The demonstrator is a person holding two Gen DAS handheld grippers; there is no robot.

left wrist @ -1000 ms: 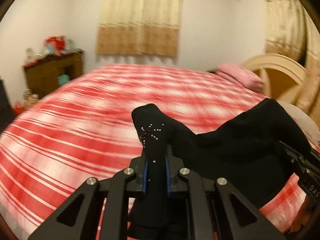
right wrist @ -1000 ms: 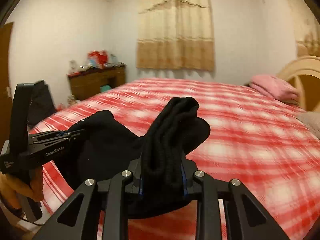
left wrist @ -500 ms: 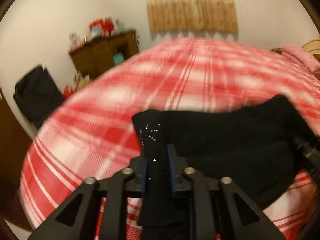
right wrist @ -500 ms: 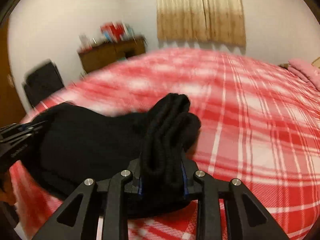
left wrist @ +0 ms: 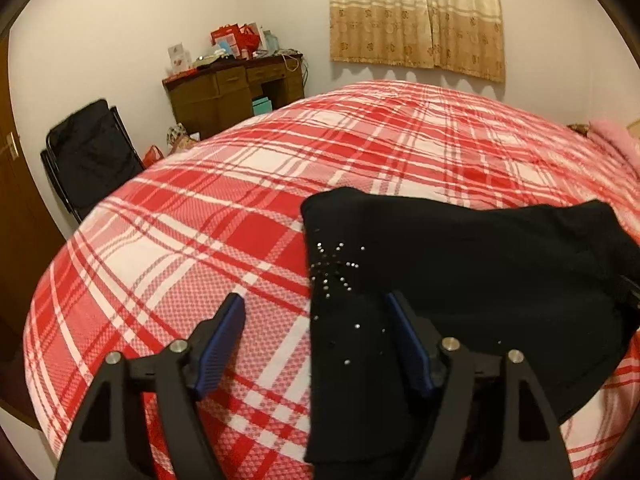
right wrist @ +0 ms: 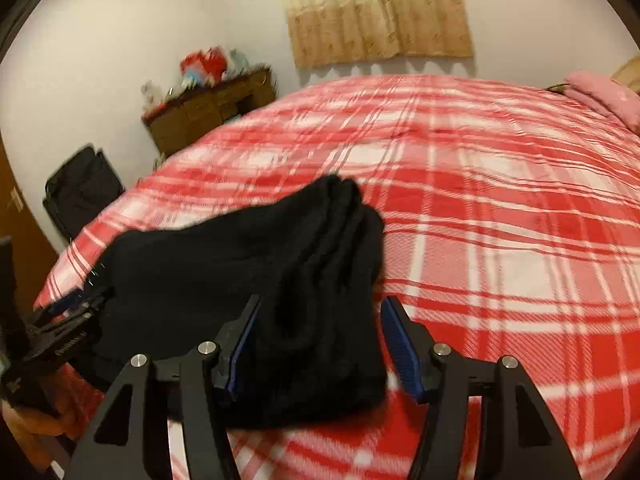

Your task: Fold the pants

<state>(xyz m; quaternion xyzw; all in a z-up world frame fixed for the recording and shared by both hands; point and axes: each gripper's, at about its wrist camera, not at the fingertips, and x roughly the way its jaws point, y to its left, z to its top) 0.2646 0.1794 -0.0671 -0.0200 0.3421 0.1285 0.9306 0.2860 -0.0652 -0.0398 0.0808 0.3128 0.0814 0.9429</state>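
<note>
A red-and-white plaid bedspread (left wrist: 248, 208) fills the room under a beige curtain (left wrist: 416, 12), with a cluttered wooden desk (left wrist: 232, 88) and a black chair (left wrist: 88, 152) by the wall. The black pants (left wrist: 460, 264) lie folded on the bed's near edge. The left gripper (left wrist: 316, 340) and right gripper (right wrist: 320, 340) have just been opening; cloth lies between the spread jaws, unpinched.

You have a wide bed (left wrist: 248, 216) under a red-and-white plaid cover, with the black pants (left wrist: 480, 272) lying bunched near its front edge (small studs glint on one side) and a pink pillow (right wrist: 604, 96) resting at the far right corner.
</note>
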